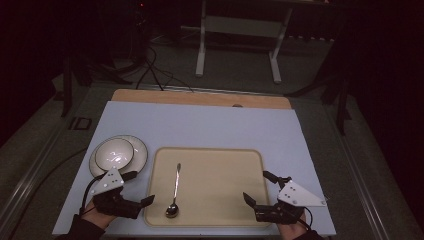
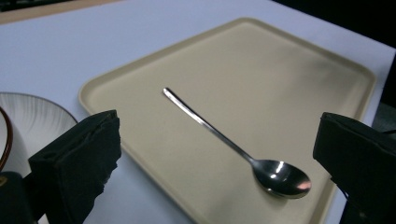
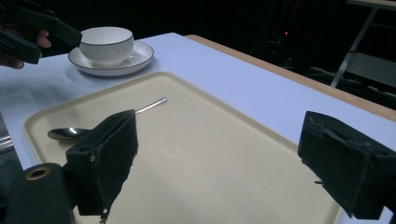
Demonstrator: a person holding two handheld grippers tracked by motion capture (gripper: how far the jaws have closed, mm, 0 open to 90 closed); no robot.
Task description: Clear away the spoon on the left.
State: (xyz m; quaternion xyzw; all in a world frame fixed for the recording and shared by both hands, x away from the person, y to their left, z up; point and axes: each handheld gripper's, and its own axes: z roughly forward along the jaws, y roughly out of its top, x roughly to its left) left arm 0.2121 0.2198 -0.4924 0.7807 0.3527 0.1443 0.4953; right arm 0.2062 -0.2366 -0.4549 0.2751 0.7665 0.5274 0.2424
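Left claw [image 2: 219,154] agape | spoon [image 2: 232,144]: slim, shiny steel, flat on tray [image 2: 299,79]

The room was dim, and its far walls sank into black in the high view. Light fell from above on the worktop [image 1: 200,125], which read pale blue-grey and evenly lit. The tray [image 1: 225,170] showed a soft sheen. The spoon [image 2: 243,151] carried sharp glints in its bowl in the left gripper view. Shadows were faint and short. The cup [image 3: 106,44] stayed crisp, while the near black jaws looked soft and slightly blurred in both gripper views.
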